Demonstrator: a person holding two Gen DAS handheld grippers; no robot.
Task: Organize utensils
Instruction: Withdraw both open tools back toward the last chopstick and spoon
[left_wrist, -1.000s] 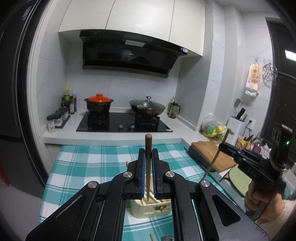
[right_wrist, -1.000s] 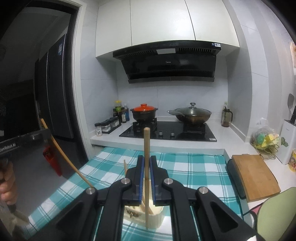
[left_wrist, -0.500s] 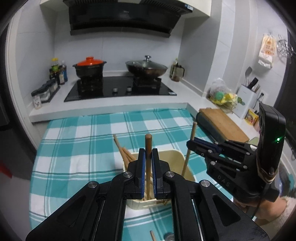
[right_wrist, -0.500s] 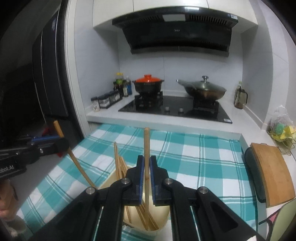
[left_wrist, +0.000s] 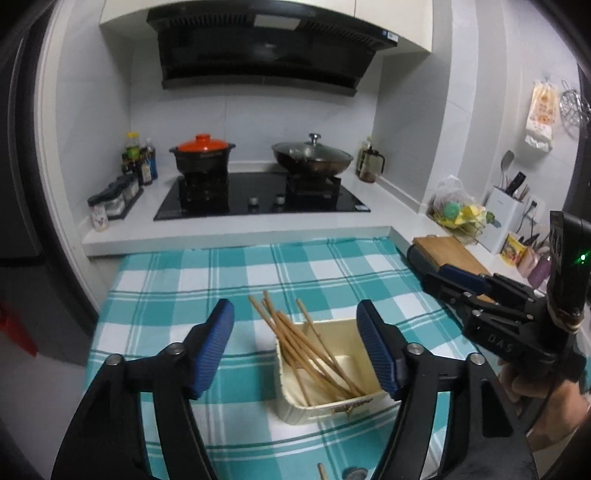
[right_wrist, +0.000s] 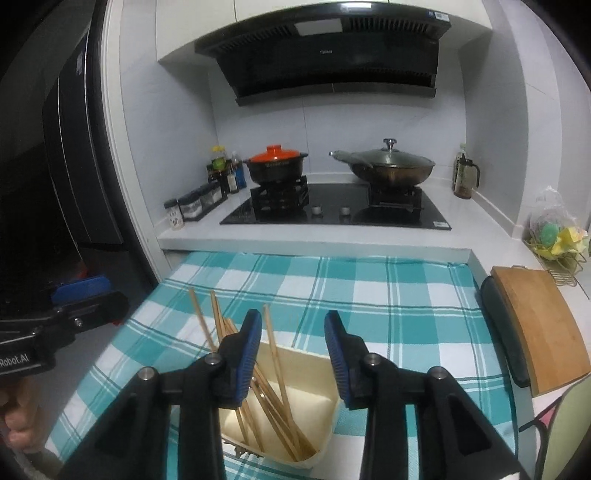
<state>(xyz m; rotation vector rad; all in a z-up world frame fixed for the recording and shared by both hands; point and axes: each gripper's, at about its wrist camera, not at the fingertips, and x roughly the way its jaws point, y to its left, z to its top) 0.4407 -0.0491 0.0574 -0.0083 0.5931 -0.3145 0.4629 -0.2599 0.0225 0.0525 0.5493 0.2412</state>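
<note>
Chopsticks (left_wrist: 310, 347) lie heaped in the cream holder (left_wrist: 364, 400), leaning against its far-left rim with their tips fanned out above it, on the checked cloth of the worktop (left_wrist: 177, 295). My left gripper (left_wrist: 295, 350) hangs just over the holder; its fingers have just been opening and now stand wide apart, gripping nothing, with the holder and sticks below the gap. My right gripper (right_wrist: 293, 350) sits over the same holder from the other side; its fingers have also just been parting, less widely, and nothing is pinched between the pads.

I judge this the release step: both grippers have let go at the holder. One stray stick end (left_wrist: 322, 470) shows at the near edge of the cloth in the left view, so more may remain. Next I would lift both grippers straight clear of the leaning tips without snagging them, then look for the loose stick.
</note>
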